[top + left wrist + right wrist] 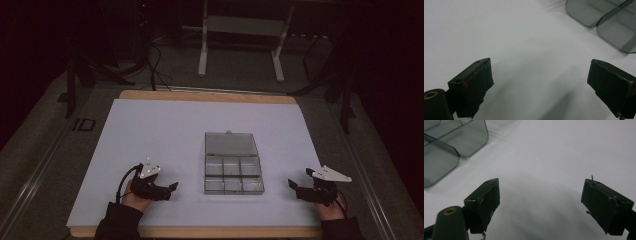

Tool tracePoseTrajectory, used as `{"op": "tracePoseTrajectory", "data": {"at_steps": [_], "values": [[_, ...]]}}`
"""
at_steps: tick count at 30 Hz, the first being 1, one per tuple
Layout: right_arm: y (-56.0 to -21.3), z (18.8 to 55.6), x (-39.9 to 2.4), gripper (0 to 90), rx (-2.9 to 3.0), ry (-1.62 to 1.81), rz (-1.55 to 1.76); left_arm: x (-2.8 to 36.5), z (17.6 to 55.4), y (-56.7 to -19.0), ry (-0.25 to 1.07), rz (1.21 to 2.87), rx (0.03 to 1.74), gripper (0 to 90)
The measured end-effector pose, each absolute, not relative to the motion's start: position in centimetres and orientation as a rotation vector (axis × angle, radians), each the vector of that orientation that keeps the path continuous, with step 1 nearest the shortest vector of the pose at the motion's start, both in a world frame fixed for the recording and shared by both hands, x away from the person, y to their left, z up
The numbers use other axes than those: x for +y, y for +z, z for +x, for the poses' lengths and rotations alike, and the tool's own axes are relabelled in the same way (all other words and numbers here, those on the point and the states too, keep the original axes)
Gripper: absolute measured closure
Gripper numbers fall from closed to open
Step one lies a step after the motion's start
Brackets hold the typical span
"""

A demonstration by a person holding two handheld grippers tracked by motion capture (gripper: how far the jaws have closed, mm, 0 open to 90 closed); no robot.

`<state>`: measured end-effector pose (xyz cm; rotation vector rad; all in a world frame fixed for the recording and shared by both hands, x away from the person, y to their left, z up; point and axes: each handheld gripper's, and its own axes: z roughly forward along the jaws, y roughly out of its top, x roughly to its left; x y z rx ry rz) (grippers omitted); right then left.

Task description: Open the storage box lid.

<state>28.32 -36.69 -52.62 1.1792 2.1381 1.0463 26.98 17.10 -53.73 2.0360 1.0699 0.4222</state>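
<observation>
A clear grey plastic compartment box lies open in the middle of the white sheet, its lid folded flat behind it. Its several compartments look empty. My left gripper rests low on the sheet to the box's left, open, with nothing between its jaws. My right gripper sits to the box's right, also open and empty. In the left gripper view the gripper has a corner of the box at upper right. The right gripper sees the box at upper left.
The white sheet covers a wooden tabletop. Beyond its far edge stand a white metal frame, dark stand legs and cables on a grey floor. The surroundings are dark.
</observation>
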Motion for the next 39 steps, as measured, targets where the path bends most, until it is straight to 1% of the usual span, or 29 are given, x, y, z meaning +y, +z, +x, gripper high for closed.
{"op": "tracePoseTrajectory", "data": {"at_steps": [9,17,24,31,39], "values": [[-53.01,28.23,-37.27,15.4,2.108,1.038,1.207,16.98,26.47,-54.01,0.487,2.038,1.086,7.4],[-53.22,28.15,-37.17,15.4,2.063,1.003,1.226,17.16,26.49,-54.06,0.489,2.012,1.114,7.4],[-53.35,28.16,-36.86,15.4,2.028,0.936,1.245,16.4,26.22,-54.14,0.571,2.065,1.101,7.4],[-53.38,28.21,-36.9,15.4,2.022,0.931,1.253,16.52,26.21,-54.12,0.567,2.054,1.108,7.3],[-53.41,28.23,-36.8,15.4,2.031,0.92,1.254,16.71,26.3,-54.13,0.545,2.043,1.112,4.4]]}}
